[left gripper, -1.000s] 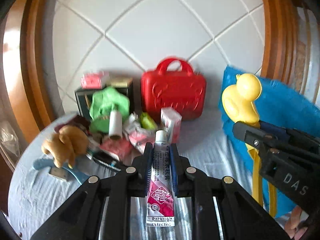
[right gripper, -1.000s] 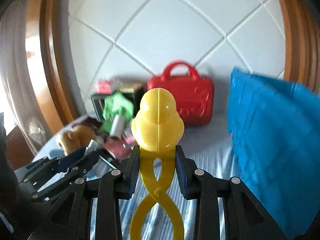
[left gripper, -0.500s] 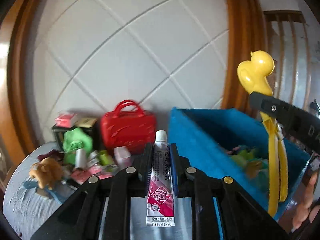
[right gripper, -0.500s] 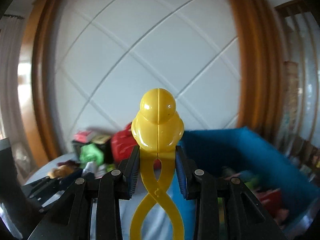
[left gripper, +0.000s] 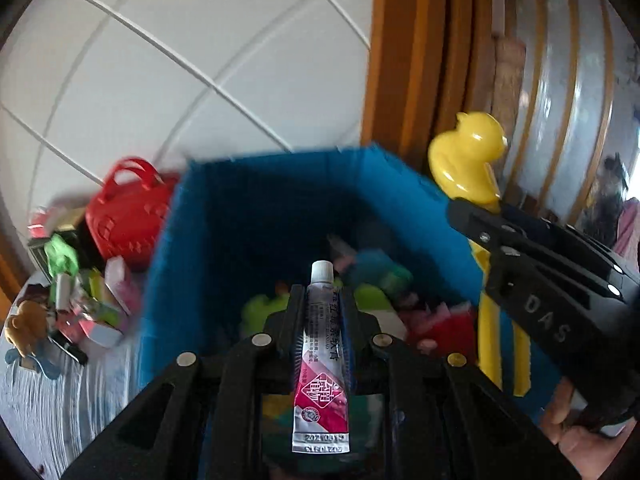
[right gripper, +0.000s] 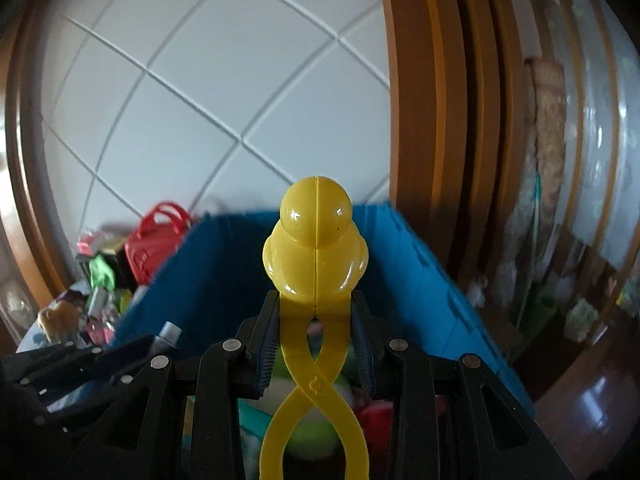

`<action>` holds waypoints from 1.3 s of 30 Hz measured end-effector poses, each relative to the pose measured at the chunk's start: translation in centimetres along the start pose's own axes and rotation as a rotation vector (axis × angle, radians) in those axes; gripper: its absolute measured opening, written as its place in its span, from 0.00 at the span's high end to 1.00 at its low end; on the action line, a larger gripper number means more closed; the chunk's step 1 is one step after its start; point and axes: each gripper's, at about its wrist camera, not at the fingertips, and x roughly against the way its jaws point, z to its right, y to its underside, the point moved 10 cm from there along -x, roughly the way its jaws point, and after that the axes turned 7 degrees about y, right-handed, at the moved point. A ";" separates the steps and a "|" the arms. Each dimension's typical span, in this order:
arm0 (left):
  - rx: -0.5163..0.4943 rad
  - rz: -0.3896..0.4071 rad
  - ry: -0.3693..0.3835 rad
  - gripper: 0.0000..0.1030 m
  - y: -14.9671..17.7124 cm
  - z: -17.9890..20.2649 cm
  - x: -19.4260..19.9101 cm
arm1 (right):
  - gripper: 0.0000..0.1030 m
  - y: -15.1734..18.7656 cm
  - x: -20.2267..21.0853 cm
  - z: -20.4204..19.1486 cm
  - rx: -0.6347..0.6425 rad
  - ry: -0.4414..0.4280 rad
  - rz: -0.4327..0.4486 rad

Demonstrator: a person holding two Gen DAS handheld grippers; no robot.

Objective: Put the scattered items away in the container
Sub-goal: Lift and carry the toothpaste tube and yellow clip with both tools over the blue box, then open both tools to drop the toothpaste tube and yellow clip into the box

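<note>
While both of my tongs hang over the open top of the blue container, each one is clamped on something. My left gripper sits at the lower centre of the left wrist view, its two fingers pressed against the sides of an ointment tube that points white cap forward, pink-and-white label facing up, crimped end toward the camera. Past the cap I look down into the container, where green, pink and red items lie jumbled on the bottom; they are blurred, so I cannot name them with confidence.

My right gripper fills the lower centre of the right wrist view, its blue-lined fingers closed on the neck of a yellow duck clamp, just under the duck's body, with the crossed yellow handles running back toward the camera. The duck's head stands up against the far blue wall. In the left wrist view that same duck appears at the right of the frame, above the container's right-hand wall.

At the left edge of both views, outside the container, the scattered pile lies on a pale cloth: a red toy case, a green soft lump, a brown plush toy and some small pink packets.
</note>
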 end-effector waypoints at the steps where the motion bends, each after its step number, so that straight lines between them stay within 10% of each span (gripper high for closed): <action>1: -0.012 -0.020 0.007 0.84 0.4 0.9 -0.8 | 0.68 0.7 -0.5 0.6 0.005 -0.005 -0.024; 24: -0.009 -0.278 0.001 0.84 6.6 6.0 -4.7 | 0.68 9.4 -2.6 4.8 0.152 -0.046 -0.309; 33: -0.011 -0.254 -0.020 0.53 7.1 5.5 -3.6 | 0.39 10.1 -2.4 5.8 0.130 -0.009 -0.330; 39: -0.005 -0.231 -0.014 0.51 7.1 5.6 -2.3 | 0.22 9.4 -0.9 6.1 0.141 0.010 -0.292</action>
